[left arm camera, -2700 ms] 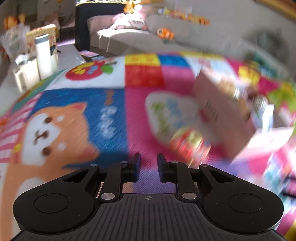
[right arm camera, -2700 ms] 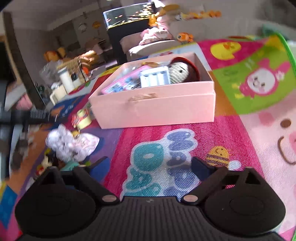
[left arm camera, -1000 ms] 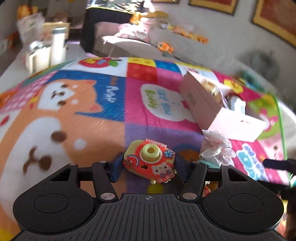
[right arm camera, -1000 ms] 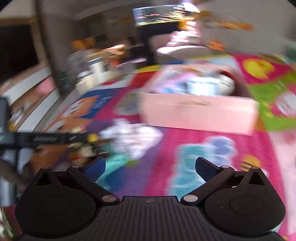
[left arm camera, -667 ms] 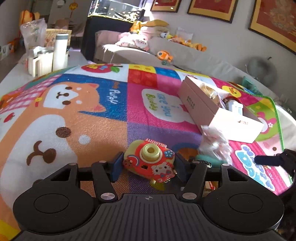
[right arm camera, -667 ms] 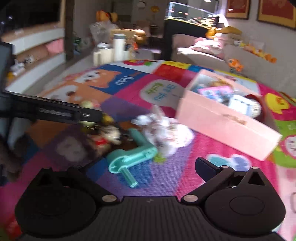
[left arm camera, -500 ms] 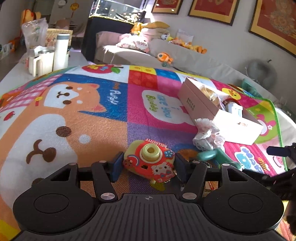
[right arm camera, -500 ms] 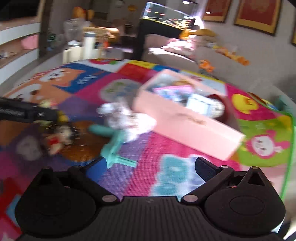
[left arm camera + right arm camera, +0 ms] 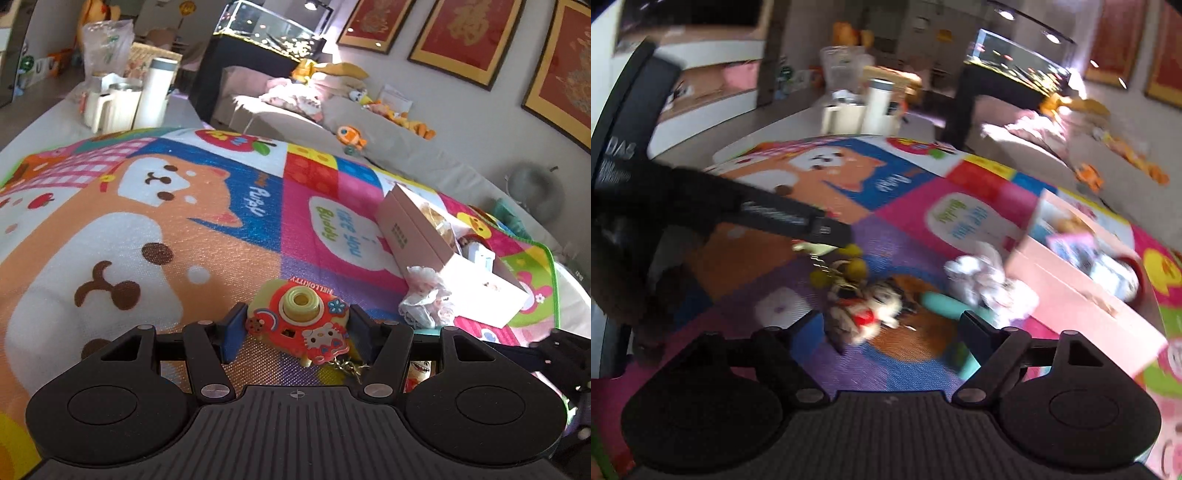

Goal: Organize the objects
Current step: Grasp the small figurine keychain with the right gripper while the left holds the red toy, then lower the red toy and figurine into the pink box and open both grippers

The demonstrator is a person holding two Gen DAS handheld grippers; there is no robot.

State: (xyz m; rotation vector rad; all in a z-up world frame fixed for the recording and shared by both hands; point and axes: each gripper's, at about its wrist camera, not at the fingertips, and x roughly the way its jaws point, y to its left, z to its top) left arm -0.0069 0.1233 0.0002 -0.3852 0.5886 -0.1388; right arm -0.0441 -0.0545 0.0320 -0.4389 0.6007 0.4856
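**Toy camera in hand as second gripper swings toward plush keyring**

The left gripper [image 9: 297, 325] has its jaws closed on a red-and-yellow toy camera [image 9: 299, 319], one blue pad pressed to each side, a short chain dangling beneath it. A second ago the grip looked the same; what has changed is the backdrop, with the camera now carried a little nearer the pink box [image 9: 447, 254], which lies to the right and farther off on the play mat [image 9: 147, 229]. That suggests the camera is on its way to the box, where several small items already sit.

The right gripper [image 9: 886, 325] has its jaws spread wide and holds nothing. Half a second ago it faced the box; it has since swung left and now points at a small plush toy on a keyring [image 9: 868, 310] lying on the mat just ahead of its open jaws. The view is motion-blurred, so whether the fingers touch the plush cannot be told. Just beyond, a teal plastic piece [image 9: 942, 301] and a crumpled white lace bundle [image 9: 986, 280] rest against the near wall of the box.

Judging by the layout, the plush is the next pick-up, with three loose items still outside the box. Farther back stand a white flask [image 9: 155, 96] and jugs on the floor, a sofa strewn with soft toys and a fish tank.
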